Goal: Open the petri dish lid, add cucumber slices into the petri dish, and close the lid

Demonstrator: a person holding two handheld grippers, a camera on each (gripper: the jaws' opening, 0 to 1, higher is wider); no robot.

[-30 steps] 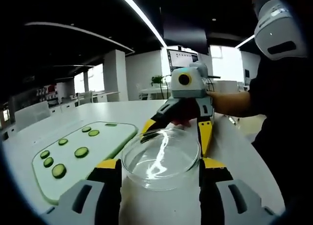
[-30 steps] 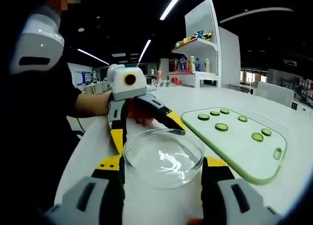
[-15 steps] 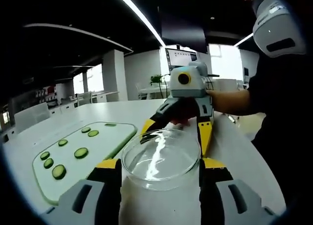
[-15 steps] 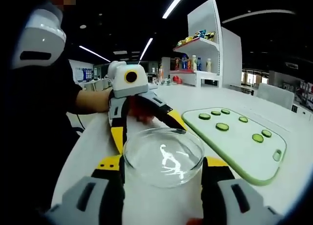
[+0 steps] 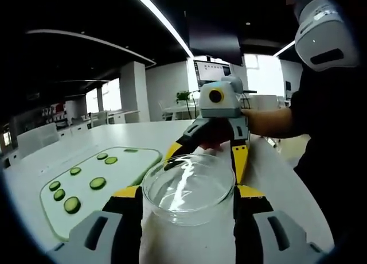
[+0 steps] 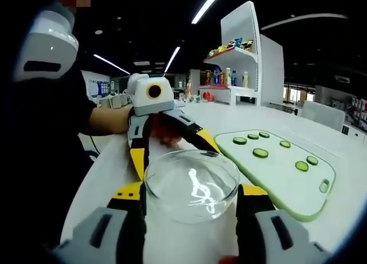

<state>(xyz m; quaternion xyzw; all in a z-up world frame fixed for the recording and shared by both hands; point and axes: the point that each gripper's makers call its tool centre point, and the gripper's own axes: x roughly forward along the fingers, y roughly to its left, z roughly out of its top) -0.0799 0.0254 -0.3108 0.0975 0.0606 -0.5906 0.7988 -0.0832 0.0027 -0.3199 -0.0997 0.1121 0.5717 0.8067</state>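
1. Nothing much has moved since a second ago: both tongs still hold the round glass petri dish (image 5: 188, 186) from two sides, and the pictures have only shifted a tiny bit.
2. In the left gripper view, the left gripper (image 5: 188, 198) has its yellow and black jaws pressed on the near left and right sides of the dish. The right gripper (image 5: 207, 155) reaches in from the far side, and its jaws hug the far rim.
3. In the right gripper view, the right gripper (image 6: 191, 195) is clamped on the petri dish (image 6: 191, 185) in the same way, and the left gripper (image 6: 170, 151) comes in from the far side.
4. The dish is clear glass and looks empty. I cannot tell the lid from the bottom part.
5. Cucumber slices (image 5: 97, 183) lie on a white cutting board with a green edge (image 5: 137, 173), to the left of the dish in the left gripper view. The cucumber slices (image 6: 260, 152) sit apart from each other on the cutting board (image 6: 275, 190), near the dish but not touching it.
6. The white table (image 5: 275, 178) has bare room around the dish and the board.
7. A person's hand (image 6: 167, 139) holds the left gripper, with the forearm coming from a dark sleeve.
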